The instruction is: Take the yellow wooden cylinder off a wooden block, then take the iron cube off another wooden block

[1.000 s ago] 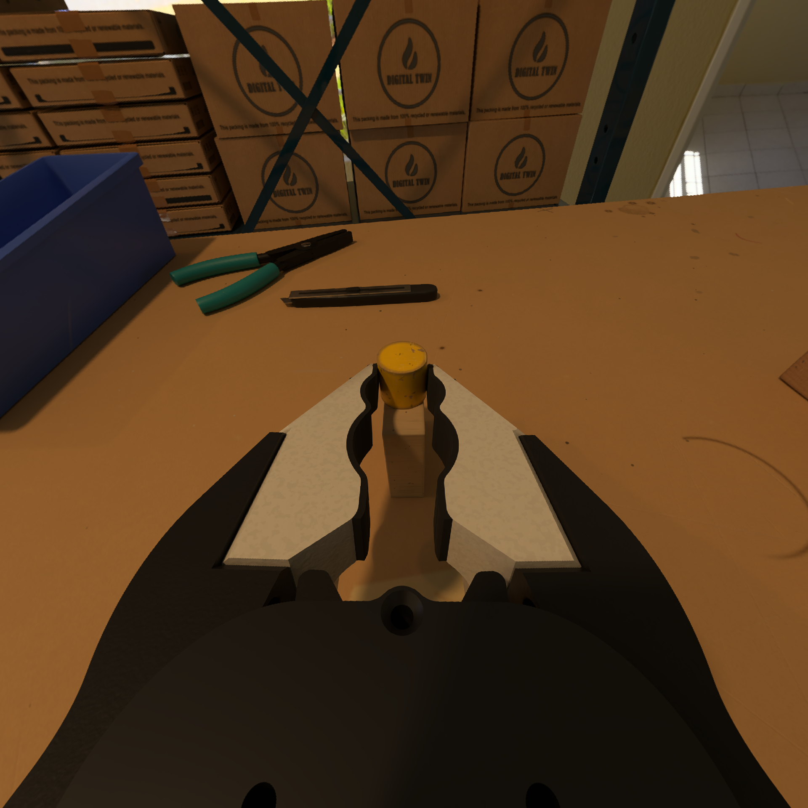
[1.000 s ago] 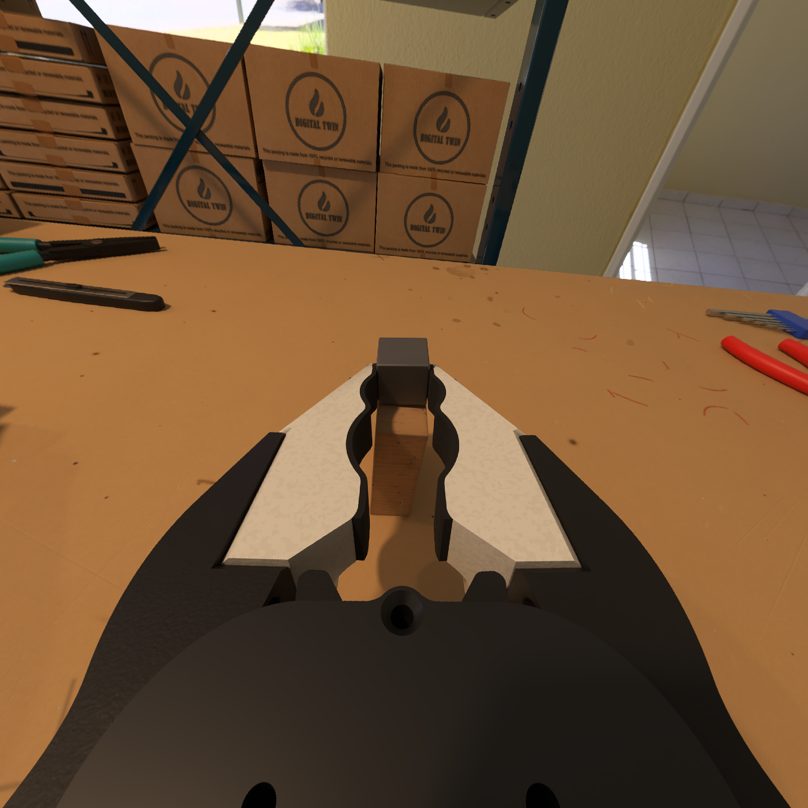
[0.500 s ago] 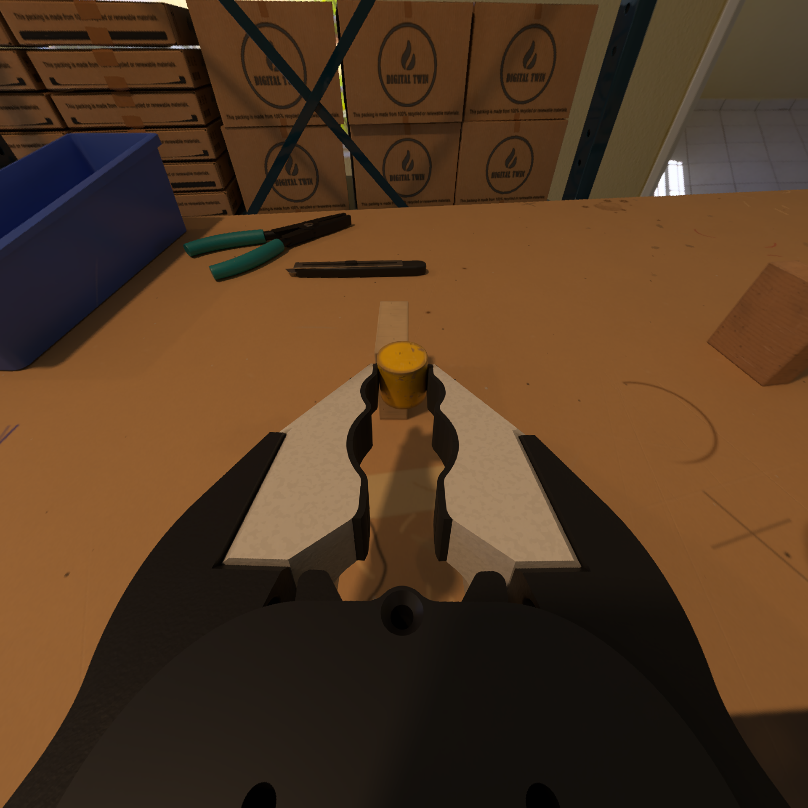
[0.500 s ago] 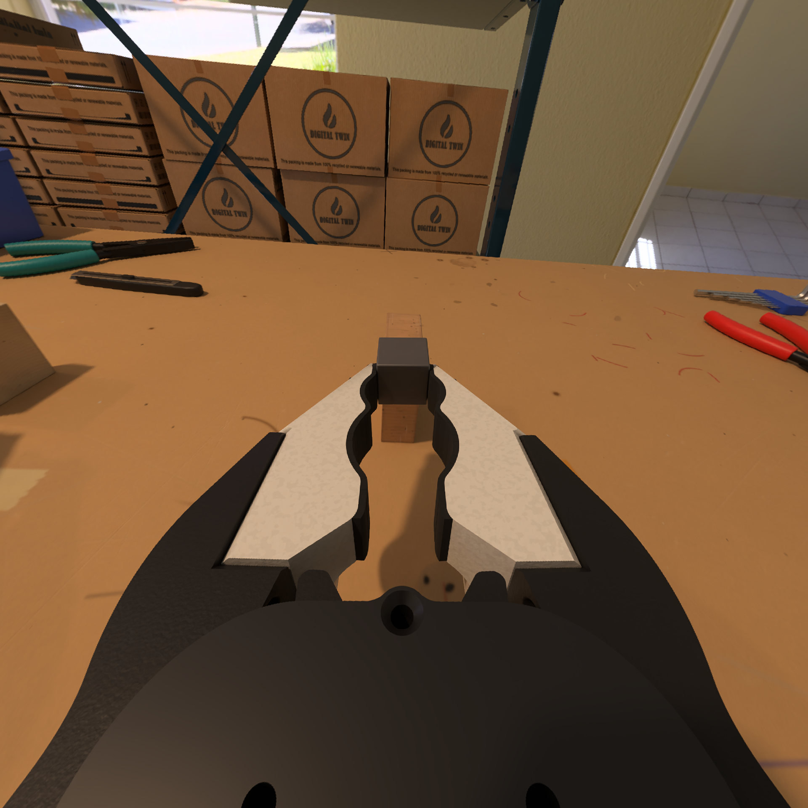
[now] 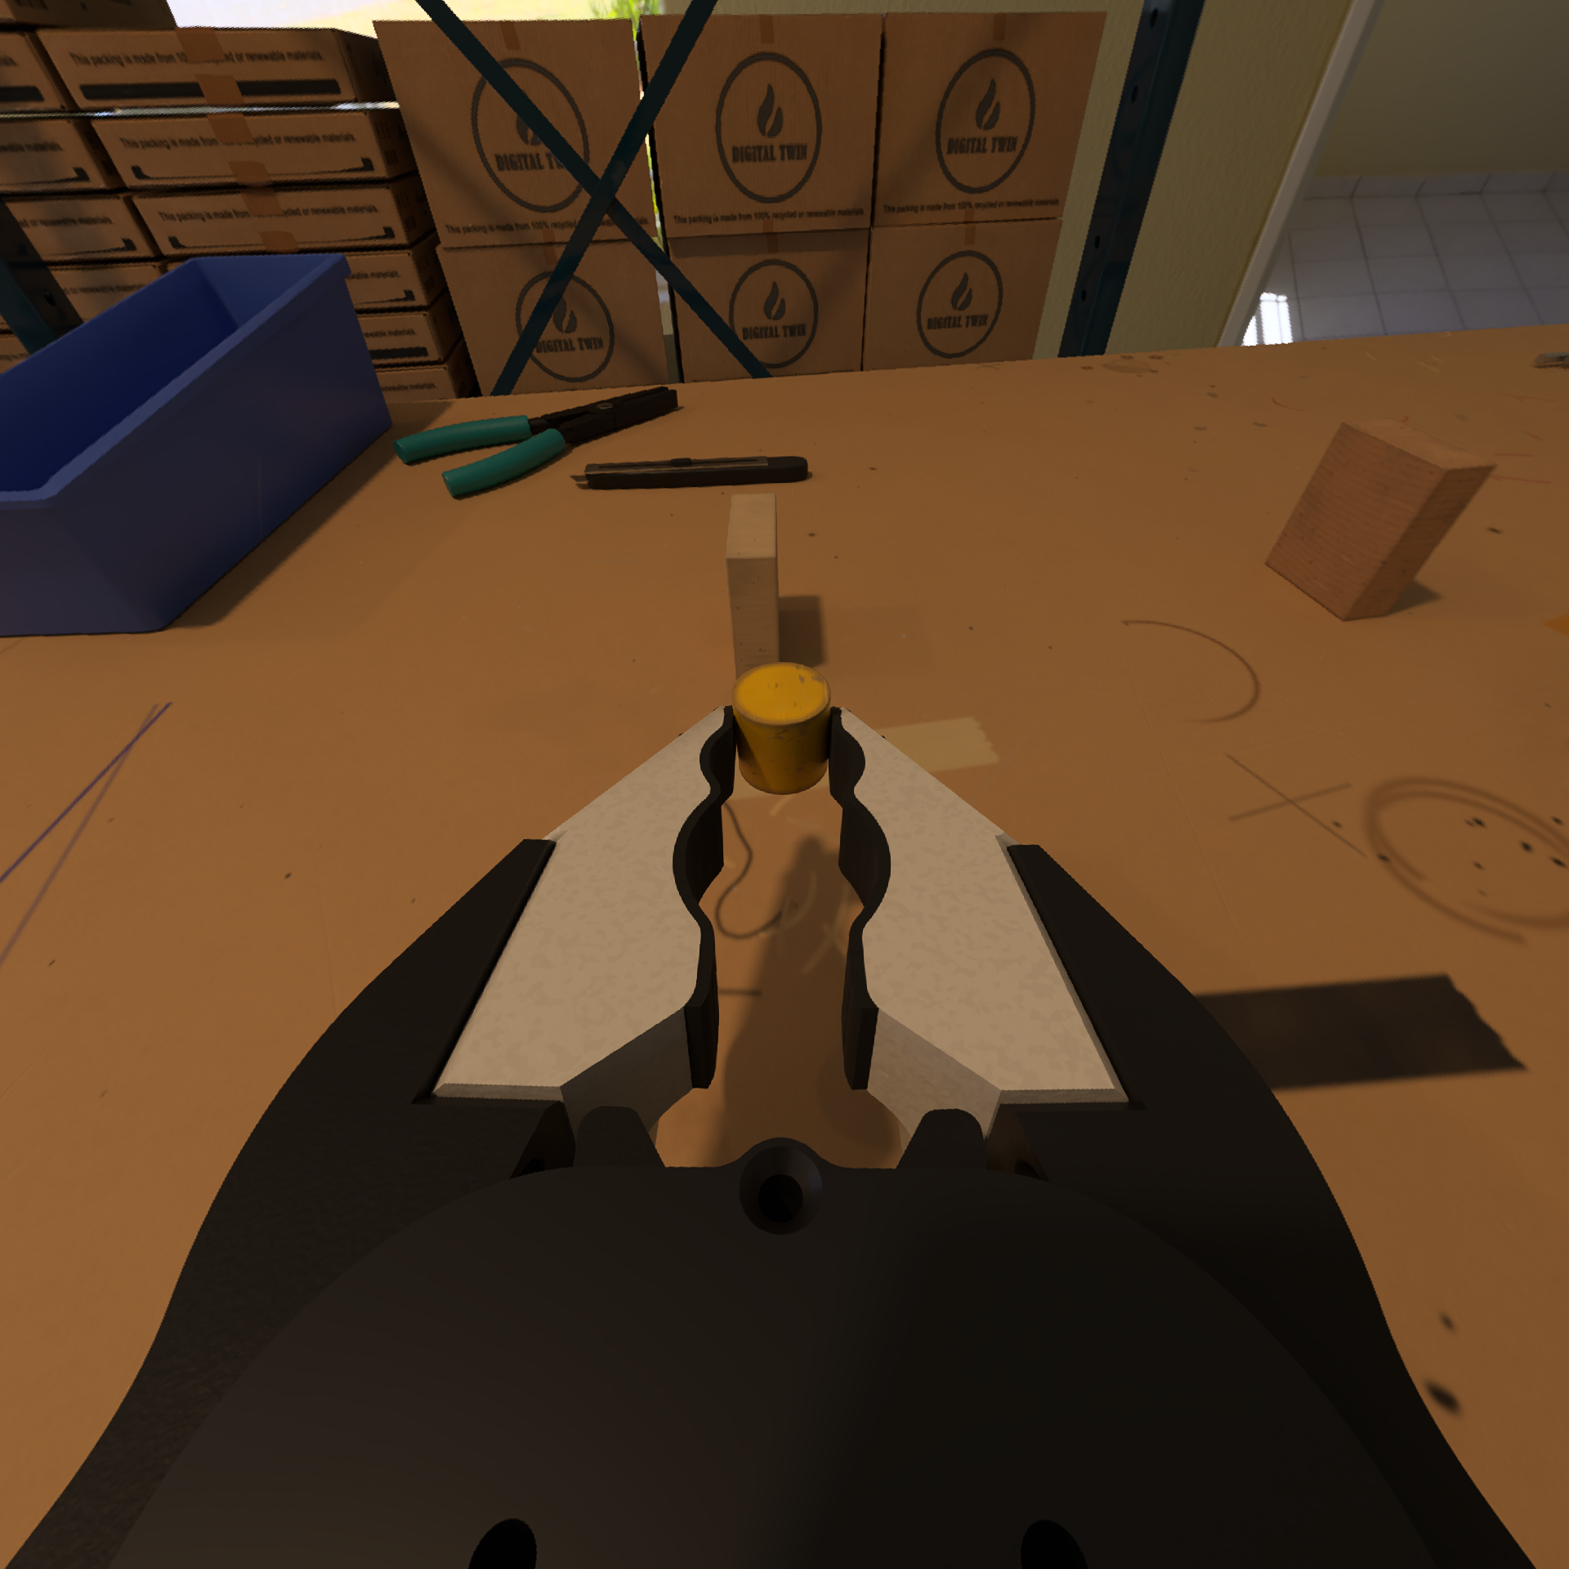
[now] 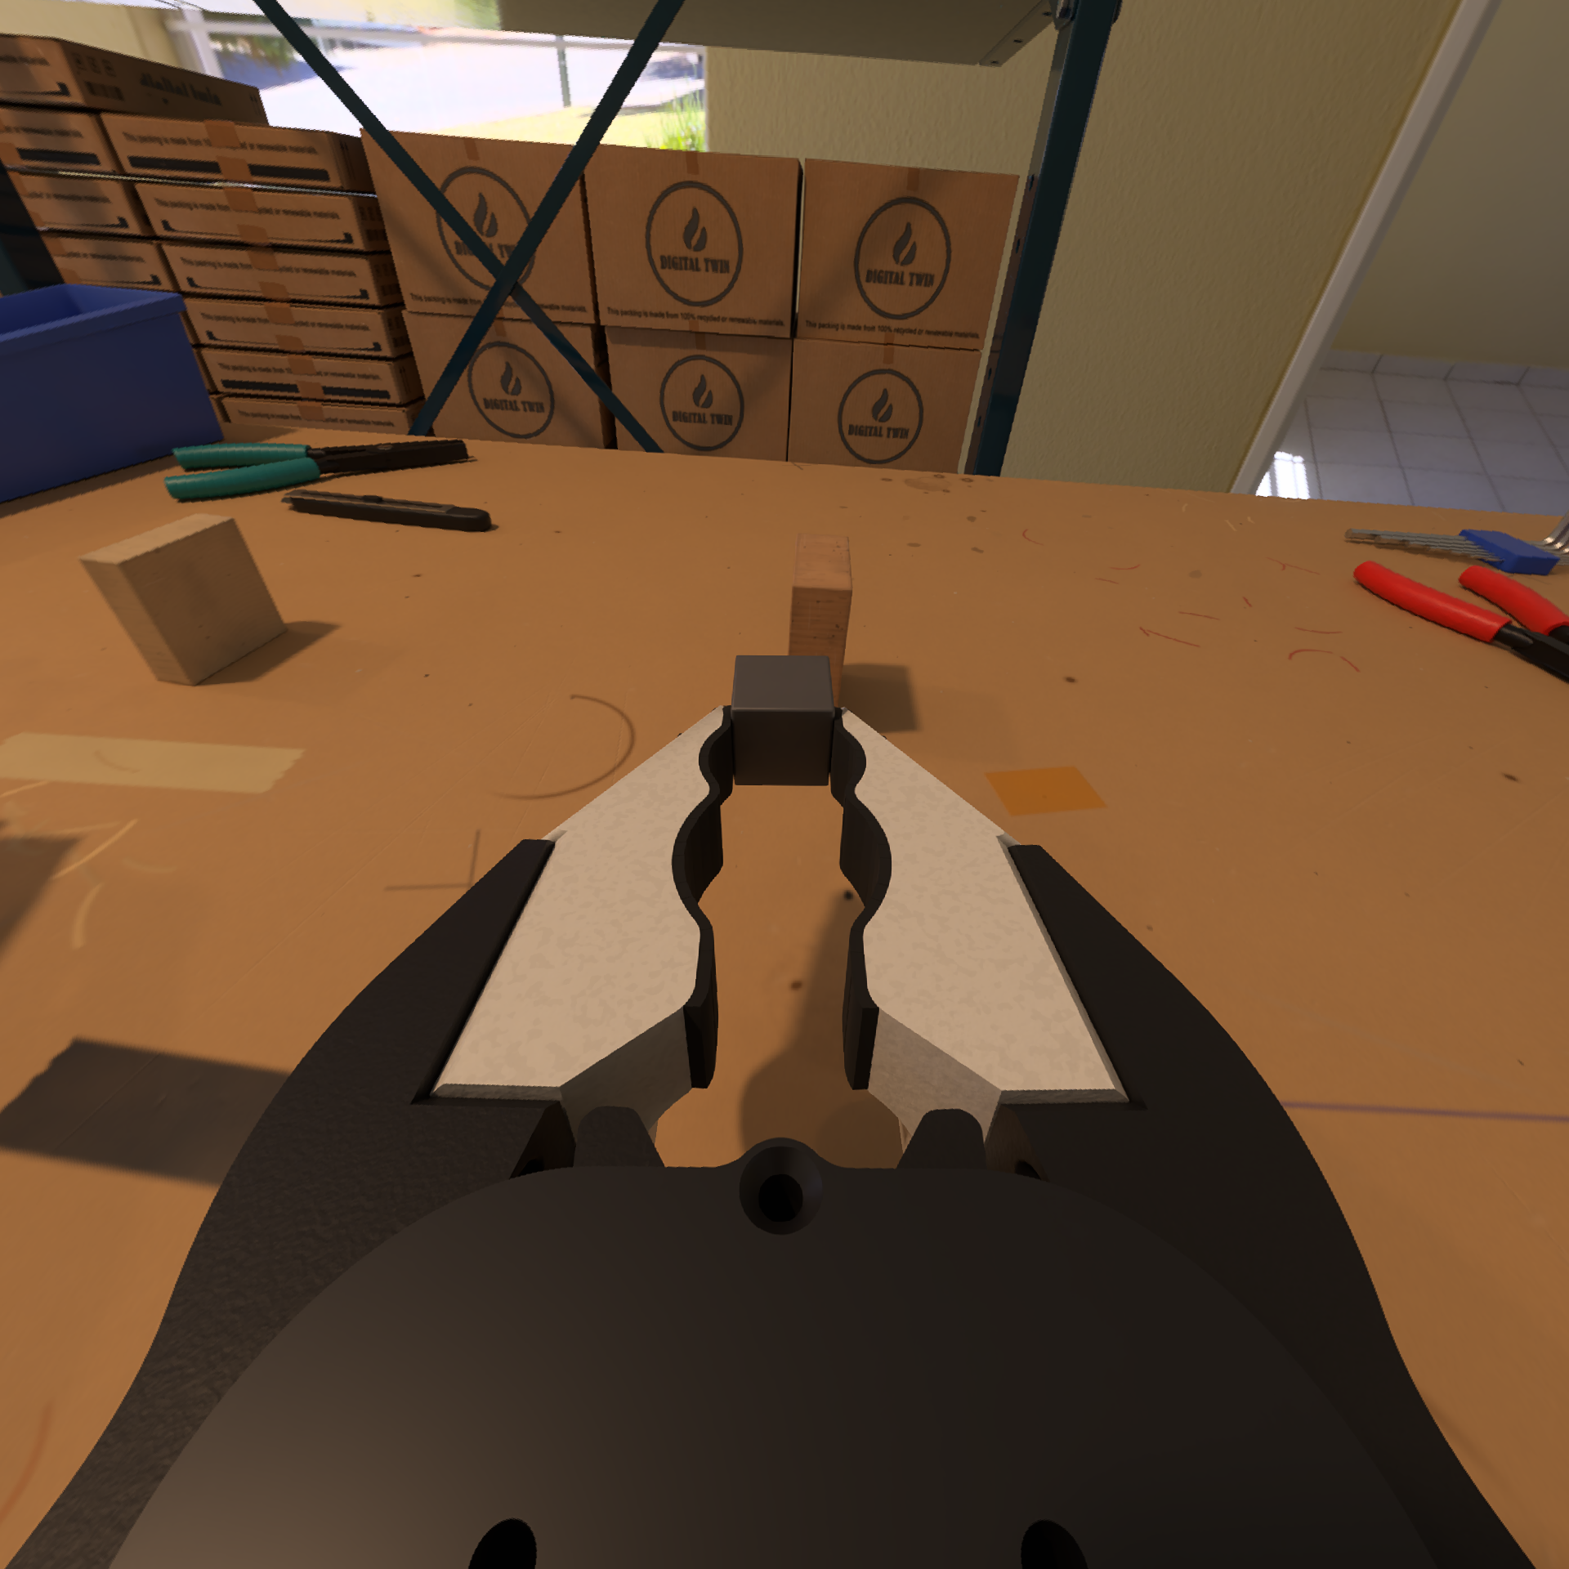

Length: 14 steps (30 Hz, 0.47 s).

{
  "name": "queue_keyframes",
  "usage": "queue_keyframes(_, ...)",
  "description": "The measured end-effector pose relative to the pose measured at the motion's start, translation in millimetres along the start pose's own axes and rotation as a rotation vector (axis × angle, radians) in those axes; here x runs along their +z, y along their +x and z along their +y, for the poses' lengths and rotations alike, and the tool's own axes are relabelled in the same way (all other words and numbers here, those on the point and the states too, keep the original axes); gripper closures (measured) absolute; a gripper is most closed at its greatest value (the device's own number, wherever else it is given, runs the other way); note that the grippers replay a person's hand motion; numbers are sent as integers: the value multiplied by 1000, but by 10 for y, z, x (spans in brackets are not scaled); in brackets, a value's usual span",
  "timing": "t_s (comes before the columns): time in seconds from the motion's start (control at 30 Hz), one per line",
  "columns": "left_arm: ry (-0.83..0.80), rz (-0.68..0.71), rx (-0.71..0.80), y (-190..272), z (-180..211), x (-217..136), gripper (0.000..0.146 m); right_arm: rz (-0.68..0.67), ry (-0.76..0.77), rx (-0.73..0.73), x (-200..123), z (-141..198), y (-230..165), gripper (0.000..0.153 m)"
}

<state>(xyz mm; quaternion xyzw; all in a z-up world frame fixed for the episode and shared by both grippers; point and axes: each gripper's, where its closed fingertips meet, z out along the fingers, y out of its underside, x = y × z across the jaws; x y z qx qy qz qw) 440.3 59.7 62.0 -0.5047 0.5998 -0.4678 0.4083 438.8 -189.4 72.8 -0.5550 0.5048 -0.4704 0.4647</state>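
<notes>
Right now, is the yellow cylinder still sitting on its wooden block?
Apart. In the left wrist view the yellow cylinder is pinched in the left gripper, and the pale wooden block stands bare-topped farther back.

Both of your cameras are sitting on the grippers, above the table (image 5: pixel 1104 849), looking forward and slightly down toward the stacked boxes (image 5: pixel 768 136). Both views are sharing the green pliers (image 5: pixel 509 441), the black knife (image 6: pixel 390 512) and the two wooden blocks.
</notes>
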Motion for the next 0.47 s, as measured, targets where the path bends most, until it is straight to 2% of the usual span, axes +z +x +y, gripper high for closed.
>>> queue_keyframes(0.3, -1, 23, -12, 51, 101, -462, 125, -30, 0, 17, -452, 50, -64, 131)
queue_keyframes(0.47, 0, 29, -19, 60, 112, -518, 125, -31, 0, 21, -516, 56, -73, 131)
